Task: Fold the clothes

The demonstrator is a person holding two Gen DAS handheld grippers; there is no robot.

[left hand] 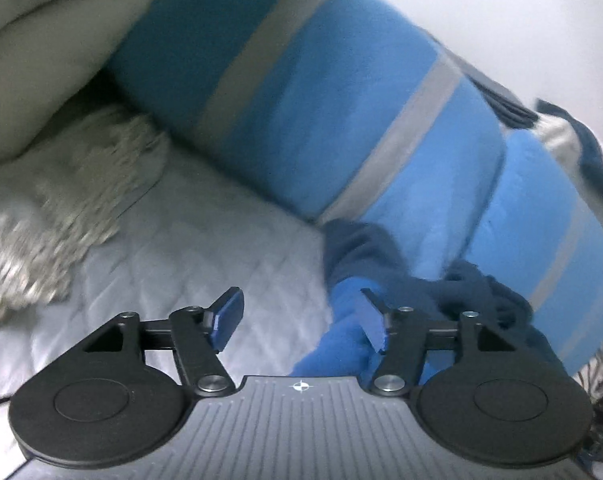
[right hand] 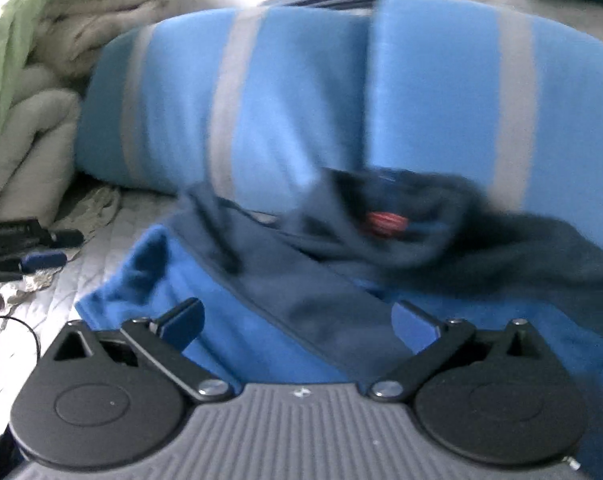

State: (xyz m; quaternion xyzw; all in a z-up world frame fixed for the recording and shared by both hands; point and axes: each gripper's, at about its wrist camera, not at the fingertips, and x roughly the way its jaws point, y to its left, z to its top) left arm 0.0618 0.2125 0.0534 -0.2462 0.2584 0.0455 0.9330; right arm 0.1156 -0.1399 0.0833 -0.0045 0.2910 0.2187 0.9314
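The left gripper (left hand: 299, 320) stands open, gripping nothing, at the edge of the blue garment (right hand: 261, 340) on the quilted bed (left hand: 201, 248). The right gripper (right hand: 301, 320) gapes wide and empty above that garment.

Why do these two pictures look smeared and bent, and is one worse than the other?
Right wrist view: heaviest motion blur, smearing the dark blue garment and the striped blue blanket. Left wrist view: milder blur, though the fringed throw streaks. Both: fisheye lenses bow straight edges; the gripper bodies stay crisp.

Both my wrist cameras sit low, close over the bed, tilted down. Shared: striped blue blanket (left hand: 341, 92) (right hand: 293, 92) beyond, blue garment (left hand: 341, 344) (right hand: 261, 320) near.
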